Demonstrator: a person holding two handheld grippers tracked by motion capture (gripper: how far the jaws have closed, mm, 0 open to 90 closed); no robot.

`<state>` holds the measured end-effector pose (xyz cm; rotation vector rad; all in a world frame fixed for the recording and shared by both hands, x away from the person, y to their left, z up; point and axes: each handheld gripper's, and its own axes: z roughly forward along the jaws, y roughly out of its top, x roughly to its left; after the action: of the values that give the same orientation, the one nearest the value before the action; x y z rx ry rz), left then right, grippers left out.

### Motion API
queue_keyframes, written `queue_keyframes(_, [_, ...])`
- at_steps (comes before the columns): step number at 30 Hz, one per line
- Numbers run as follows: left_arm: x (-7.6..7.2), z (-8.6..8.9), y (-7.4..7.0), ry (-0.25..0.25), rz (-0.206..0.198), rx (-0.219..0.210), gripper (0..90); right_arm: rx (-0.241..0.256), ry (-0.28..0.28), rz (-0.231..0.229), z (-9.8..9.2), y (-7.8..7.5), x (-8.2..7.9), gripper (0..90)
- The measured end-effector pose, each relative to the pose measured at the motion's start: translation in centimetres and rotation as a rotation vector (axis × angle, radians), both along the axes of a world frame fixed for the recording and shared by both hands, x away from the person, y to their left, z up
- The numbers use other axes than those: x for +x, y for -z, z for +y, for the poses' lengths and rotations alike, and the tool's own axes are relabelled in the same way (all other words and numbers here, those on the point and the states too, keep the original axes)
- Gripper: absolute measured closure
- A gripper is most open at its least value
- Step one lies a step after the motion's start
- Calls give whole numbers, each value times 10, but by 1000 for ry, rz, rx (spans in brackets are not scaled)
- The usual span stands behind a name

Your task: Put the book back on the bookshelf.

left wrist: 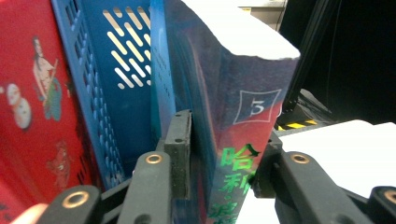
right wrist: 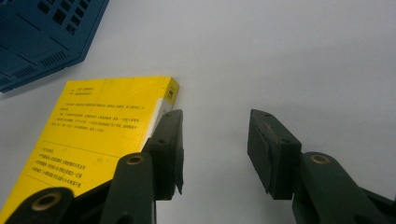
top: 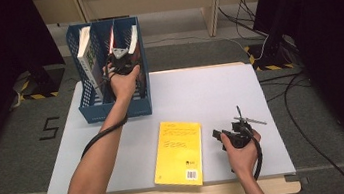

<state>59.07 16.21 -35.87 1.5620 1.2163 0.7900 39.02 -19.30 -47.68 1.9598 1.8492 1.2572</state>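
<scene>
One white tabletop, grey floor, left gripper clamping blue book, right gripper wide.

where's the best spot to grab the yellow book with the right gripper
The yellow book lies flat on the table, so there is no face to pinch. Probably take its long right edge, nearest the right gripper: come in low from the right, one jaw slid under the cover, one on top. The jaws already stand open beside that edge.

Black tongs are seen on the left, black tongs on the right. Brass-coloured rivets are set in the curved links behind flat, blocky pads. Thick black cables are trailed; forearms are left unsleeved.
</scene>
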Motion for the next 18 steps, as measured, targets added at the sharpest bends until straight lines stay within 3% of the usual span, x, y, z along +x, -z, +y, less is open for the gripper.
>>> queue_keyframes(4, [-1,2,-1,-15,5,7,693,1,3,0,0,-1,0,563])
queue_keyframes(8, [-2,5,-2,-64,2,57,735,-5,1,-2,-1,0,0,563])
queue_keyframes(18, [-6,16,1,-148,-14,21,735,-2,1,4,0,0,0,563])
